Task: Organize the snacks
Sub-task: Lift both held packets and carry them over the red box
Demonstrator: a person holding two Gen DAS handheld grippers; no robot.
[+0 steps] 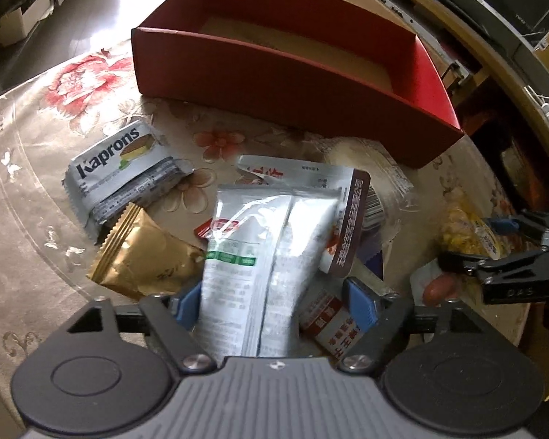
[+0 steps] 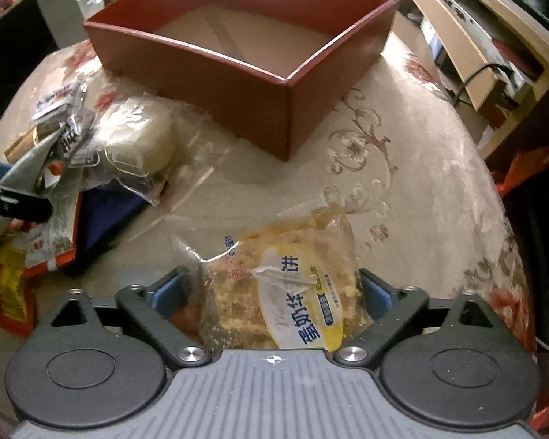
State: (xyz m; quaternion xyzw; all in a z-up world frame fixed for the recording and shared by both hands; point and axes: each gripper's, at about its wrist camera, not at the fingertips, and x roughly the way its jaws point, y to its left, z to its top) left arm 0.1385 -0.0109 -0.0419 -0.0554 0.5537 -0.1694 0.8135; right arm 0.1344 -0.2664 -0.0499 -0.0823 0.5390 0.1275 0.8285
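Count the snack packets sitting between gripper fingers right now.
2. A silver packet stands between the fingers of the left gripper. A cake packet with a yellow label lies between the fingers of the right gripper. None shows inside the red box.

A red box (image 1: pixel 274 84) sits on beige floral cloth (image 1: pixel 36 168) beside silver (image 1: pixel 260 263), gold (image 1: pixel 142 256) and yellow-labelled (image 2: pixel 292 303) packets.

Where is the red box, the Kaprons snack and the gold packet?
red box (image 1: pixel 274 84), left wrist view, front wall.
Kaprons snack (image 1: pixel 117 168), left wrist view, printed front.
gold packet (image 1: pixel 146 256), left wrist view, middle.
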